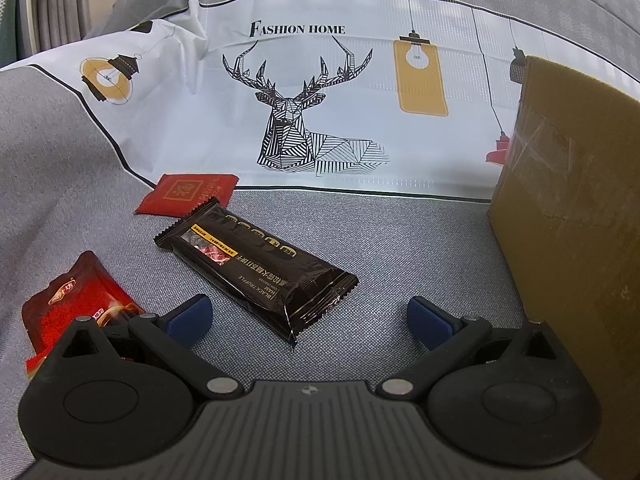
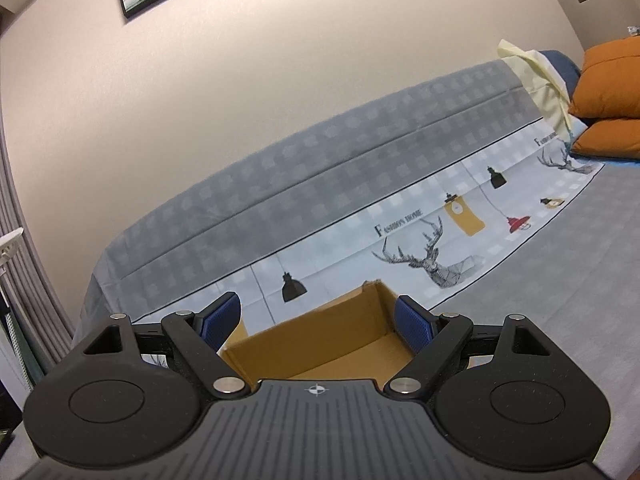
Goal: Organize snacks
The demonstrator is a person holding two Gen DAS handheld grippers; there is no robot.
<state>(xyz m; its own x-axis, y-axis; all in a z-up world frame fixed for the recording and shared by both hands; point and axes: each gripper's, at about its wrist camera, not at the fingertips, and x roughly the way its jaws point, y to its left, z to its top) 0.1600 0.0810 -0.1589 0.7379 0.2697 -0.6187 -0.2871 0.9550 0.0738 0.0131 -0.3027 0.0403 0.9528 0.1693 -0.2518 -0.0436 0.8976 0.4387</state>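
Both pairs of fingers [image 1: 308, 316] [image 2: 318, 318] spread wide, gripping nothing — cardboard box [image 2: 320, 344] apparently empty.

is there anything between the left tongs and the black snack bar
No, nothing visible is in the way. The left tongs are open, and the black snack bar lies flat on the grey bedspread just ahead of them, its near end reaching between the blue fingertips. The cardboard box stands off to the right.
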